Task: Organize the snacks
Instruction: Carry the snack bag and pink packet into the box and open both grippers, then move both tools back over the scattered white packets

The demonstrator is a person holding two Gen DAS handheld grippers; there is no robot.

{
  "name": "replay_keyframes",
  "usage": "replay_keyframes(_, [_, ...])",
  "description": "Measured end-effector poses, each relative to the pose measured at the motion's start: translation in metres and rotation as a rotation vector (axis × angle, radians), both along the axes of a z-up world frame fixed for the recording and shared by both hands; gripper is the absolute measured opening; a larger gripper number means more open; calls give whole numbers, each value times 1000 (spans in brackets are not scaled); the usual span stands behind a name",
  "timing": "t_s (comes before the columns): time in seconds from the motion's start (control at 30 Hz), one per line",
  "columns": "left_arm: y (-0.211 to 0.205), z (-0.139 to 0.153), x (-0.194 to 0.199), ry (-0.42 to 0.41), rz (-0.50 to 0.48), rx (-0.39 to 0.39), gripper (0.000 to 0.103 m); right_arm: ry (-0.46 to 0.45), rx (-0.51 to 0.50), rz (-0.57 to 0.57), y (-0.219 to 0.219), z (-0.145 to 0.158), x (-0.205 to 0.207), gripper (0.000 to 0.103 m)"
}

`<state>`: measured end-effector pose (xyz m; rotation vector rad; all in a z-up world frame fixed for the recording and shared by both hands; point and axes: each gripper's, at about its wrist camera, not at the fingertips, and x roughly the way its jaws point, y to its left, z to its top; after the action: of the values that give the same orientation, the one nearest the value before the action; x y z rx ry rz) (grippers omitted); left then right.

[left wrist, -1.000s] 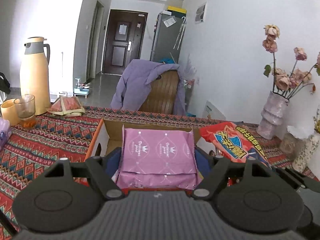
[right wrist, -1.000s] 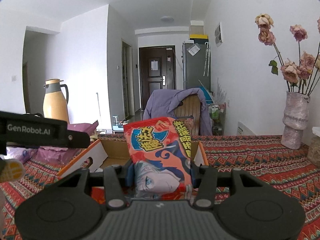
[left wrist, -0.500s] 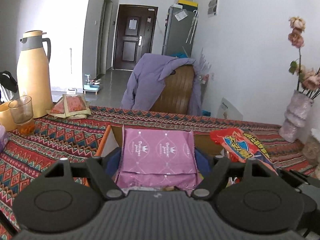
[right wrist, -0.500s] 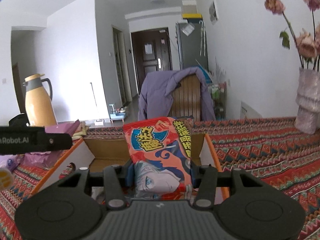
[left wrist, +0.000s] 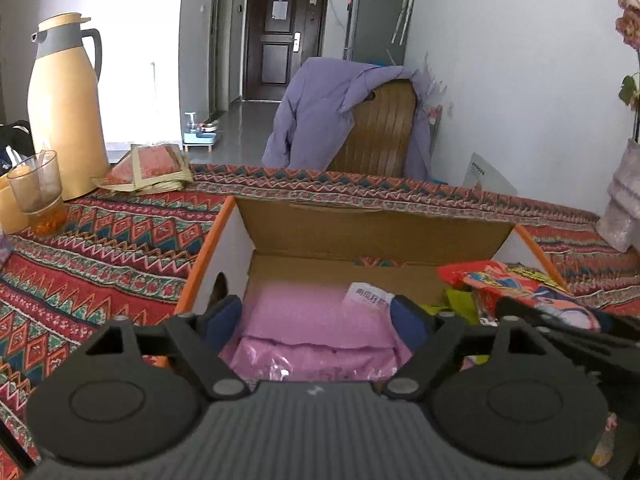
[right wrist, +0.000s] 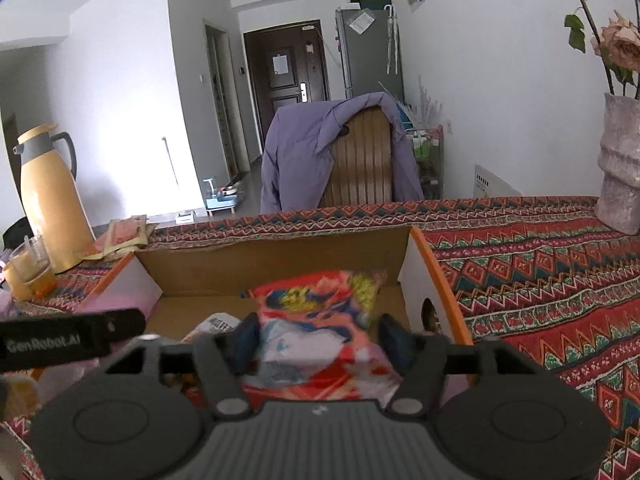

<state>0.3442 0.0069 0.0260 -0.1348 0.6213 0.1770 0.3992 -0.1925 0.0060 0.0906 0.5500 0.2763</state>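
An open cardboard box (left wrist: 372, 232) with orange edges sits on the patterned tablecloth; it also shows in the right wrist view (right wrist: 272, 268). My left gripper (left wrist: 318, 316) is over the box, its jaws spread, and a pink snack bag (left wrist: 316, 320) lies flat between them inside the box. My right gripper (right wrist: 320, 336) is over the box's right side, its jaws spread, with a red cartoon snack bag (right wrist: 316, 328) lying blurred between them. That red bag also shows in the left wrist view (left wrist: 516, 284).
A tan thermos (left wrist: 66, 108) and a glass of tea (left wrist: 38, 192) stand at the left, with flat packets (left wrist: 148, 168) behind. A grey vase (right wrist: 620, 168) with dried roses stands at the right. A chair with a purple jacket (left wrist: 340, 116) is behind the table.
Both grippers moved forward and down over the box. Both bags tipped from upright to lying in the box, and both pairs of jaws have opened wider.
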Motion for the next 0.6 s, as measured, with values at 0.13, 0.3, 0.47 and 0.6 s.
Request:
replay_keyframes(0.13, [5,6,-9,-46,14,-14,103,-17,20,8,-8,0,-7,100])
replay_keyframes(0.3, [8,16,-21,-85,4,-15,103,-45,41,8,-17,4,-17,103])
replay_keyframes(0.47, [12,23,-38,-113,-14,-23,103,-70,67,19,-28,14,-35,103])
replay_keyframes(0.6, [17,27,-60,-135,-24,-38,103,-103,74,42,-40,23,-62,103])
